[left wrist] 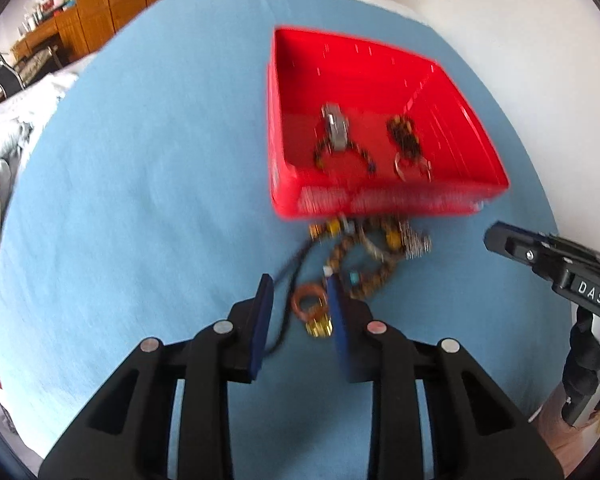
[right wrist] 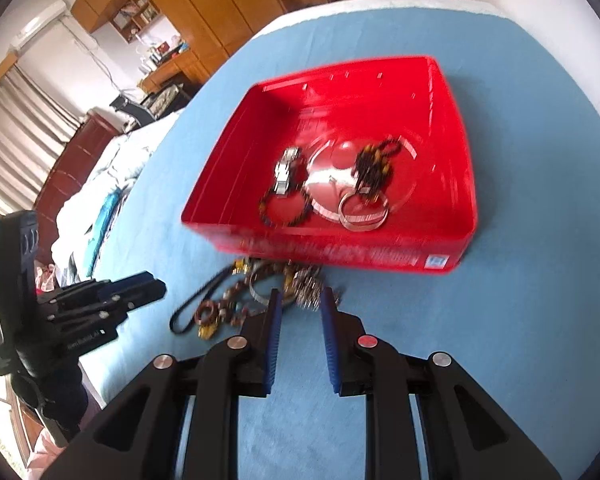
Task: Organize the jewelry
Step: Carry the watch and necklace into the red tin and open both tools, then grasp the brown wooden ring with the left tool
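A red plastic bin (left wrist: 284, 80) (right wrist: 452, 120) sits on a blue cloth. Inside lie a silver watch (left wrist: 335, 127) (right wrist: 286, 172), a dark beaded bracelet (left wrist: 342, 154) (right wrist: 286, 210), a dark bead bunch (left wrist: 404, 136) (right wrist: 374, 164) and a silver bangle (right wrist: 364, 210). A pile of jewelry (left wrist: 364, 248) (right wrist: 260, 292) lies on the cloth just in front of the bin. My left gripper (left wrist: 298, 292) is open over a small copper ring piece (left wrist: 309, 304) at the pile's near edge. My right gripper (right wrist: 300, 300) is open, tips at the pile's silver cluster (right wrist: 309, 280).
The blue cloth (left wrist: 140, 200) (right wrist: 520, 320) covers a bed. The right gripper shows at the right of the left wrist view (left wrist: 504, 240); the left gripper shows at the left of the right wrist view (right wrist: 148, 286). Wooden cabinets (right wrist: 220, 12) stand behind.
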A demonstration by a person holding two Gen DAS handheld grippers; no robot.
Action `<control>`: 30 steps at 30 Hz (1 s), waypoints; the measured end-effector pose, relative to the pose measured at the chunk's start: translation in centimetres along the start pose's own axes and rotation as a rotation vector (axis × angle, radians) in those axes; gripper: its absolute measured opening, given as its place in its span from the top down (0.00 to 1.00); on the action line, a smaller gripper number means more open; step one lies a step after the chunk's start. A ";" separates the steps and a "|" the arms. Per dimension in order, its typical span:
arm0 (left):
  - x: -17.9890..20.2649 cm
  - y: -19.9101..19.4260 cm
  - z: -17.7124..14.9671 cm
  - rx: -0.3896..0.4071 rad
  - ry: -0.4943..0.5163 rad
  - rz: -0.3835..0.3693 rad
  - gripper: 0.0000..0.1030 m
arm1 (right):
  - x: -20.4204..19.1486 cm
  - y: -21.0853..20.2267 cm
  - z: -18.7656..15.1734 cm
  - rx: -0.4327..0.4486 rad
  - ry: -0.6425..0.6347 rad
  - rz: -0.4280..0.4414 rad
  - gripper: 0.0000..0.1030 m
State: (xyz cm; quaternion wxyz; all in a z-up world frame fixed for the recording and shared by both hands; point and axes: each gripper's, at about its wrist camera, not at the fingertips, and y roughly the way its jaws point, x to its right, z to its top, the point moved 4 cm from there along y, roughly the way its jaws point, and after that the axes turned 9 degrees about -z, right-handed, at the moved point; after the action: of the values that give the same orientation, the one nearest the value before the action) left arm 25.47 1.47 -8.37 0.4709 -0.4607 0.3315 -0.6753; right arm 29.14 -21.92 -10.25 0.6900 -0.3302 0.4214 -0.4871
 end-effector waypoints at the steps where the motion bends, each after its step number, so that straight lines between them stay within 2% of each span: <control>1: 0.1 0.3 -0.7 -0.014 0.000 -0.010 0.76 | -0.2 0.2 -0.3 -0.006 -0.004 -0.001 0.80; 7: 0.0 2.4 -1.5 -0.061 -0.006 0.000 0.77 | -0.9 1.1 -1.7 -0.034 -0.016 0.003 0.80; 16: -0.4 4.4 -0.5 -0.102 -0.009 0.027 0.76 | -0.6 2.4 -1.8 -0.055 -0.013 0.004 0.80; 18: -0.5 4.8 -0.3 -0.105 -0.008 0.035 0.73 | -0.6 2.9 -1.8 -0.061 -0.013 0.005 0.80; 30: 0.1 6.3 0.3 -0.113 -0.012 0.027 0.73 | -1.0 3.6 -1.6 -0.075 -0.018 0.007 0.80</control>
State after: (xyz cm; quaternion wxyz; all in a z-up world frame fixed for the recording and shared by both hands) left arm 27.81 -0.75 -13.84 0.4552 -0.4860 0.3724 -0.6465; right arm 28.96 -19.93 -13.74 0.6826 -0.3588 0.4342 -0.4655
